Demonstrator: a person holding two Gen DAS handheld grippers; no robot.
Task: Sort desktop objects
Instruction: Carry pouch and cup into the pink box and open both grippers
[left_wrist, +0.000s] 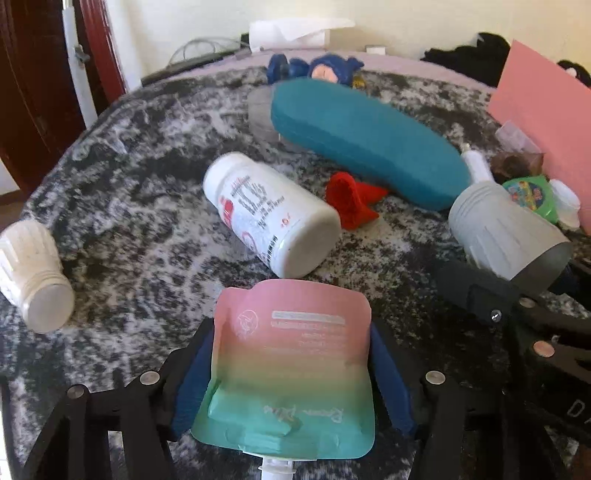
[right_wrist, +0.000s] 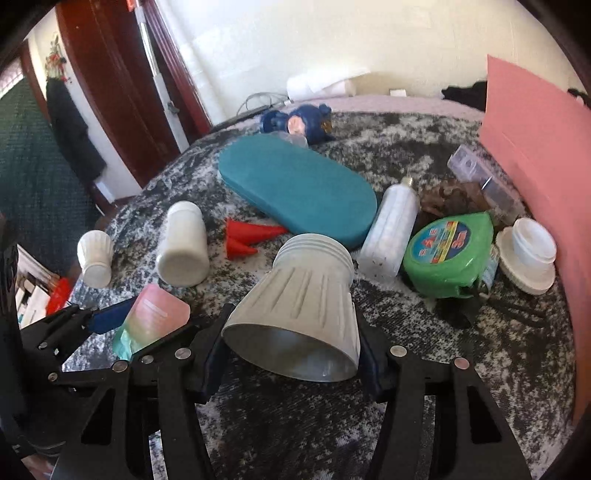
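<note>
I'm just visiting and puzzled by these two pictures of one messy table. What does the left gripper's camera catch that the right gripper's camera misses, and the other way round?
Only the left wrist view shows the printed label on the white bottle and the print on the pink-green pouch.

Only the right wrist view shows the grey cone's hollow inside and the white lids.

Both show the teal case, red cones and green tape measure.

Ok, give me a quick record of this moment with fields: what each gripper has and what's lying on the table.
left gripper: shut on pink-to-green gradient spout pouch
right gripper: shut on grey ribbed cone-shaped cup
surface: grey mottled cloth table
lying on side: white labelled pill bottle
behind it: teal oval case
</note>
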